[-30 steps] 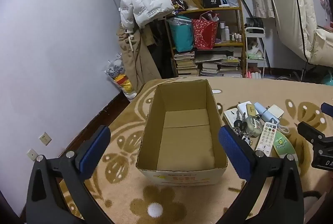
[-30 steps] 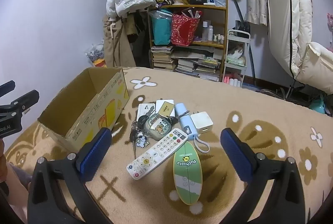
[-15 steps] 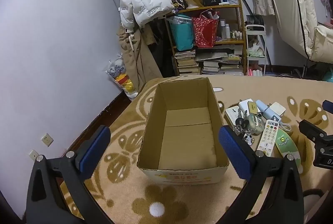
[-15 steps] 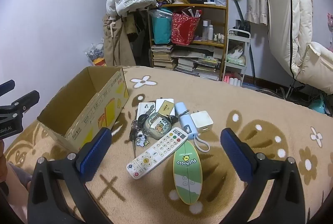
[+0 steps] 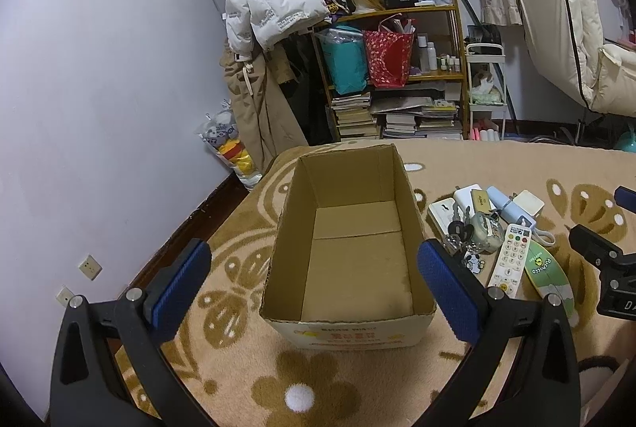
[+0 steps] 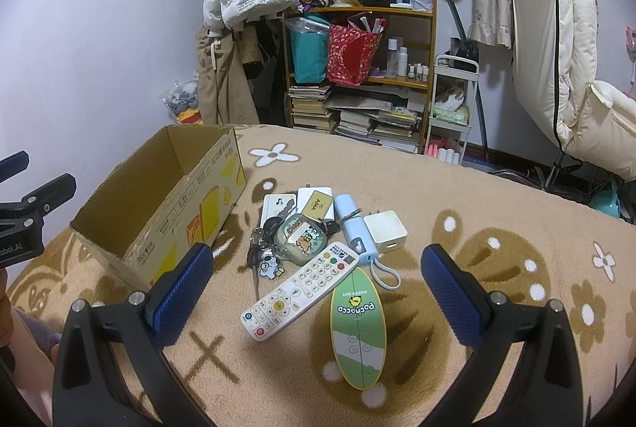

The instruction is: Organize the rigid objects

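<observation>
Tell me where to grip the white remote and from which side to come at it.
Grip the white remote across its narrow width near the middle, coming from above with the right tool, turned so its fingers straddle the long edges. It lies flat and diagonal on the blanket; its far end touches the pile, so the near half is probably freer.

Lived-in home bedroom: flowered blanket [image 6: 497,188], crammed bookshelf [image 6: 357,69], hanging puffer jacket [image 5: 262,6]

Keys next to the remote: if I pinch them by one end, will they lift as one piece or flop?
Likely flop: the keys are a loose bunch with a flat cartoon charm and a fob. They look metal, so probably dense for their size. Some parts lie against the round case, so lifting or dragging may nudge it.
</observation>
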Demonstrator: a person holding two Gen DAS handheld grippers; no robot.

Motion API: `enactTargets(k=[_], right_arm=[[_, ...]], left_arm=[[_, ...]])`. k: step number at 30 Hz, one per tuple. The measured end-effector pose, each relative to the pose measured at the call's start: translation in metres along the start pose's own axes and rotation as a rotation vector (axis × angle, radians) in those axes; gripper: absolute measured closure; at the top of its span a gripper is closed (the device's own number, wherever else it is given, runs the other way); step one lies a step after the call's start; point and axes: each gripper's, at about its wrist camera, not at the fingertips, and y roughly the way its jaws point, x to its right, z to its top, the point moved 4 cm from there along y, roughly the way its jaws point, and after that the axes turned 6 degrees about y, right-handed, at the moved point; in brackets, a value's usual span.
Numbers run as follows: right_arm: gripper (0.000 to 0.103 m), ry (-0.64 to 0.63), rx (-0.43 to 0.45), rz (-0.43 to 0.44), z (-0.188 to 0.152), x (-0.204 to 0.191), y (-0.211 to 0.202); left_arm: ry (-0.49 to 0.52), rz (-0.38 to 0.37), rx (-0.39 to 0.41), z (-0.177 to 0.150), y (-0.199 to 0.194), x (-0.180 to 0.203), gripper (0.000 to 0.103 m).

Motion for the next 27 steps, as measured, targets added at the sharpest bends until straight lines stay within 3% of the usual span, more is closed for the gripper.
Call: enactTargets(k=[27], right_arm=[[0.000,-0.009,0.004,-0.003,-0.0014,-0.0027,0.0019]], left_arm=[[0.021,0.002,-0.005,0.0041,-0.0045,0.0050,0.000]])
